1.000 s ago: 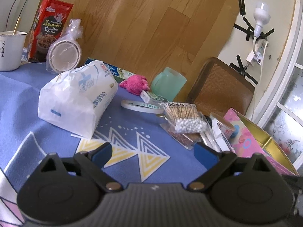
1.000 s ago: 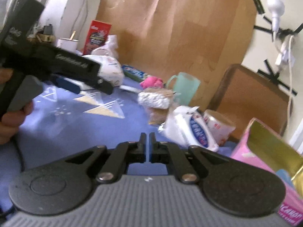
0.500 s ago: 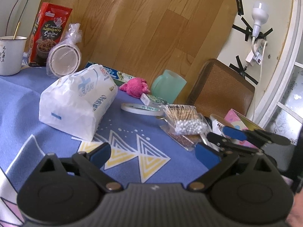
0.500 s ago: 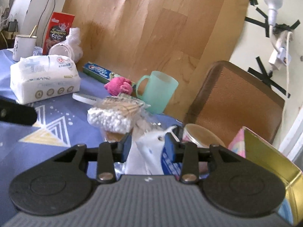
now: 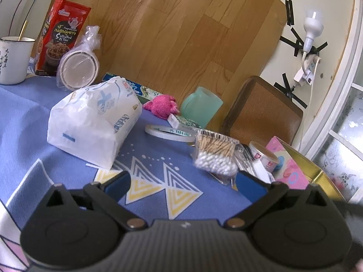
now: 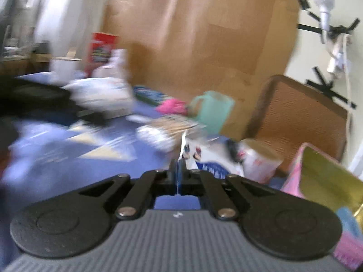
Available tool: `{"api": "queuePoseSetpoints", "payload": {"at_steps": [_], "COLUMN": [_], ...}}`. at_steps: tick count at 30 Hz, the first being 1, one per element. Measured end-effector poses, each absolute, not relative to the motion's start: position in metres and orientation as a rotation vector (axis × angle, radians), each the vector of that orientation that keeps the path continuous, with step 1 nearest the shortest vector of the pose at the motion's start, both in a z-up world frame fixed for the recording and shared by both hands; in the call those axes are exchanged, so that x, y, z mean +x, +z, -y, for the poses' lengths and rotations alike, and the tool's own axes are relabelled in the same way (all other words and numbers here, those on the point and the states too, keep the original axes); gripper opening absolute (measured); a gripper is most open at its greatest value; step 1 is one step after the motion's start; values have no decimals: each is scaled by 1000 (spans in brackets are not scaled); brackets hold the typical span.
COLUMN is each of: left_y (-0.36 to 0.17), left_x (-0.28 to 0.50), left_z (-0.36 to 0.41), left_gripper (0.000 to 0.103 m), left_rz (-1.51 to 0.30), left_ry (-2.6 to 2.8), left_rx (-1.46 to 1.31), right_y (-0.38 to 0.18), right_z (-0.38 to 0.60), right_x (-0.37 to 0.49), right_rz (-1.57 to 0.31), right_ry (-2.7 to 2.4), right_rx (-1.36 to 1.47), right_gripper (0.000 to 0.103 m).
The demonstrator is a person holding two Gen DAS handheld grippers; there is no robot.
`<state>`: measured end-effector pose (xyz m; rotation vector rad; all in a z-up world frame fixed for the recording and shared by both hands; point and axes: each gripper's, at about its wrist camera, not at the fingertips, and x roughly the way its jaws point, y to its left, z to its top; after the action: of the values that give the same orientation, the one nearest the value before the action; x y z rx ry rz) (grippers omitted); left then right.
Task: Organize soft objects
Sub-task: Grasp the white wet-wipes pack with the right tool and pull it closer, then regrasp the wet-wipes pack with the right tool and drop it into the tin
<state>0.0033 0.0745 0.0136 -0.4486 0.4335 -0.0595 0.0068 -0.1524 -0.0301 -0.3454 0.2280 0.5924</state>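
My right gripper [image 6: 179,172] is shut on the edge of a small white and blue soft packet [image 6: 204,158], which hangs in front of the fingers. The right wrist view is blurred by motion. My left gripper [image 5: 183,181] is open and empty, low over the blue tablecloth [image 5: 27,117]. A large white tissue pack [image 5: 95,122] lies ahead to its left. A pink soft toy [image 5: 162,106] lies further back by a green mug [image 5: 202,108]. A bag of cotton swabs [image 5: 215,151] lies ahead to the right.
A pink box with a gold inside [image 5: 301,170] stands open at the right, also in the right wrist view [image 6: 326,176]. A small tub [image 5: 263,158], a tape roll [image 5: 170,132], a toothpaste box [image 5: 136,88], a red snack box [image 5: 61,36], bagged bowls [image 5: 78,68] and a white mug [image 5: 13,61] crowd the table.
My right gripper has closed on the small packet and lifted it back and to the left, out of the left wrist view. My left gripper has stayed open, nearly still.
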Motion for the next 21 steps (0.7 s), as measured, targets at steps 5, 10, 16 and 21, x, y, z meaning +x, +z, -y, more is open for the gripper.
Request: {"api": "queuePoseSetpoints", "payload": {"at_steps": [5,10,16,21], "left_y": [14,14,17,25], "left_x": [6,-3,-25,-9], "left_z": [-73,-74,-57,-33], "left_gripper": [102,102,102,102], "left_rz": [-460,-523,-645,-663], "left_ry": [-93,-188,-329,-329], "left_rx": [-436,-490,-552,-463], "right_y": [-46,-41,-42,-52], "right_z": [151,174,205,186], "right_x": [-46,-53,-12,5], "right_rz": [-283,-276,-389,-499], "right_ry": [789,779,775,813], "right_rx": [-383,-309,-188,-160], "right_gripper": [3,66,96,98]}}
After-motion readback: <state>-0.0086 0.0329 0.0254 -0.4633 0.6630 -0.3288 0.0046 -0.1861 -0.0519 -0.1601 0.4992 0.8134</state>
